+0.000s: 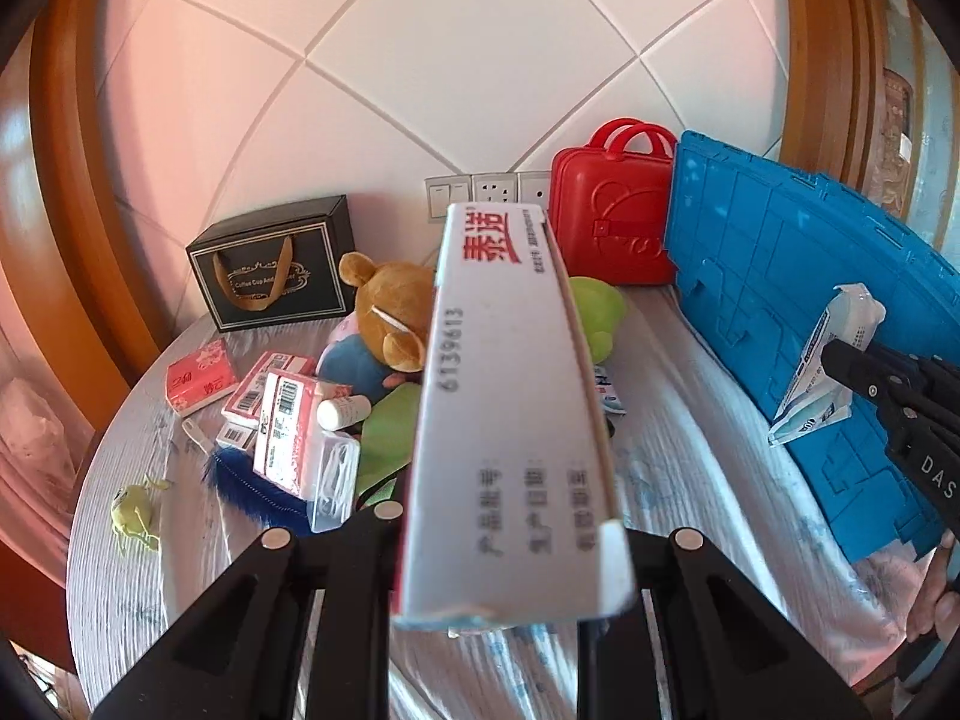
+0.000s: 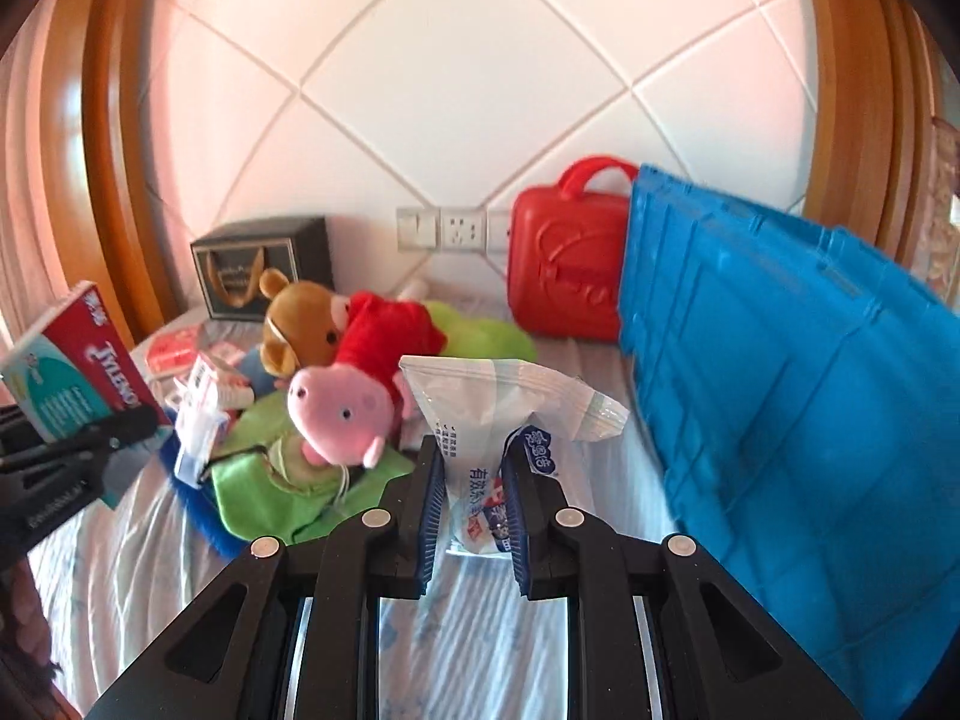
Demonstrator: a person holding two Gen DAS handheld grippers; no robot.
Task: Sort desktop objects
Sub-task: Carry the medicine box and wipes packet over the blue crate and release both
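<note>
The left gripper (image 1: 510, 546) is clamped on a white and red carton (image 1: 504, 408), held up off the table and pointing away from the camera, its printed face with the number 6139613 turned upward. From the right wrist view the same carton (image 2: 78, 360) shows its red and teal side, lifted at the far left in the left gripper (image 2: 129, 429).

The right gripper (image 2: 474, 516) is closed on a white wipes pack (image 2: 498, 414), its blue pads (image 2: 433, 510) pressing both sides of the pack's lower half while the crimped top sticks up beyond them. In the left wrist view that pack (image 1: 825, 366) hangs in front of the blue crate (image 1: 798, 312), pinched by the right gripper (image 1: 840, 363).

The crate stands at the right of the table (image 1: 690, 420), with a red case (image 1: 612, 210) beside it against the wall. In the middle lies a heap: a brown bear (image 1: 393, 312), a pink pig plush (image 2: 342, 414) in red, a green cloth (image 2: 288, 486) under them, and a blue brush (image 1: 252, 486). To the left of the heap are red and white boxes (image 1: 288, 420), a clear case (image 1: 333, 480), a small white bottle (image 1: 342, 411) and a red tissue pack (image 1: 201, 375). A small green figure (image 1: 135, 510), probably a toy, lies apart near the left edge. A black gift box (image 1: 276, 264) stands at the back by the wall sockets (image 1: 486, 192).
</note>
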